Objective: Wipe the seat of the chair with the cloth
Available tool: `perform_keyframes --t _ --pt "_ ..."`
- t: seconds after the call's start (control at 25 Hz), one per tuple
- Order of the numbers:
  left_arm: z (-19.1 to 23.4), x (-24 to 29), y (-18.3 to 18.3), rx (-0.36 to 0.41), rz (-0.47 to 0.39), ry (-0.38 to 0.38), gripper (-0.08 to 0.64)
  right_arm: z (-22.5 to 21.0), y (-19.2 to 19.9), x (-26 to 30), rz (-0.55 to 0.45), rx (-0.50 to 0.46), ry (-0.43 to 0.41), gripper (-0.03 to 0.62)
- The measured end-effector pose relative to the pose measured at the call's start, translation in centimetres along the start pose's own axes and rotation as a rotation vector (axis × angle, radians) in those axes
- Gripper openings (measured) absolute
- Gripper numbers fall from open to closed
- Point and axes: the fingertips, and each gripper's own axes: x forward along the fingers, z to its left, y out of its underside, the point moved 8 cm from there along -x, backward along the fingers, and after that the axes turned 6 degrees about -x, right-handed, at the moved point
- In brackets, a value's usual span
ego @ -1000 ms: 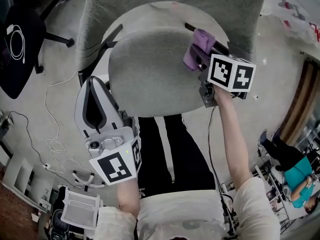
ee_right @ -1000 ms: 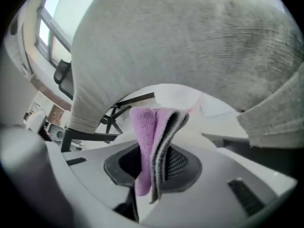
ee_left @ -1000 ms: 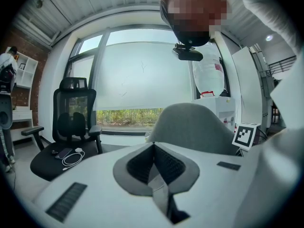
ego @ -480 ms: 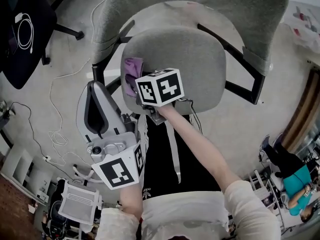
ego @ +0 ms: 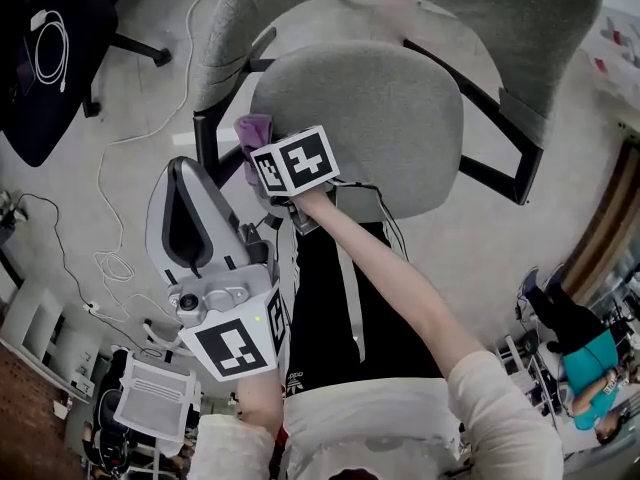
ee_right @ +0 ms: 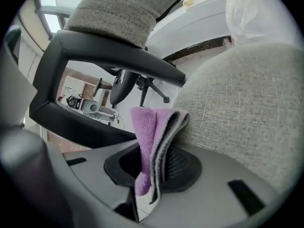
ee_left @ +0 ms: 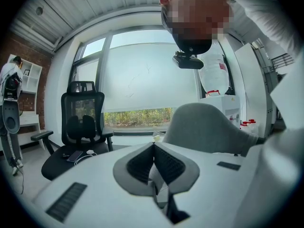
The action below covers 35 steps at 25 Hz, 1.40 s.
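- R gripper (ego: pixel 255 153) (ee_right: pixel 153 167): jaws clamped on the folded purple fleece cloth w/ grey edging (ego: pixel 252 128) (ee_right: pixel 152 127). The cloth sticks up out of the jaws.
- Cloth sits at the side edge of the grey woven-fabric chair seat (ego: pixel 370 118) (ee_right: pixel 247 103), on the head view's left. It's right up against the fabric in the R gripper view, just beside the chair's black armrest frame (ee_right: pixel 95 56).
- Your R forearm reaches diagonally across your lap to get there.
- L gripper (ego: pixel 185 173) (ee_left: pixel 153 151): jaws together, nothing between them. You hold it off the chair, low at the head view's left, above the floor & near your L leg.
- L gripper view faces away from the seat, toward a black mesh office chair (ee_left: pixel 80 122) & a big window.
- The grey chair's backrest (ego: pixel 400 8) is at the head view's top.
- A thin white cable (ego: pixel 110 218) trails on the floor left of the chair.
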Motion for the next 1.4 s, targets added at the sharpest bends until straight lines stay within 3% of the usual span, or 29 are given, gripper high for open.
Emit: perform_keyframes --t 0.4,0.64,0.84,1.4 --pt "-1.2 0.4 0.5 0.031 0.015 0.035 0.012 -2.1 1.1 -2.6 -0.027 0.004 0.009 0.086" --pt "-2.3 0.9 0.8 0.025 0.020 0.062 0.012 -6.3 2.9 -7.5 -0.067 -0.010 0.121 0.086" --pt "-3.4 1.3 0.9 0.025 0.026 0.093 0.012 -10.2 4.7 -11.8 -0.076 0.032 0.201 0.086" --pt "-5.4 2.4 0.6 0.050 0.028 0.163 0.012 -17.2 8.8 -20.5 -0.063 0.068 0.442 0.086"
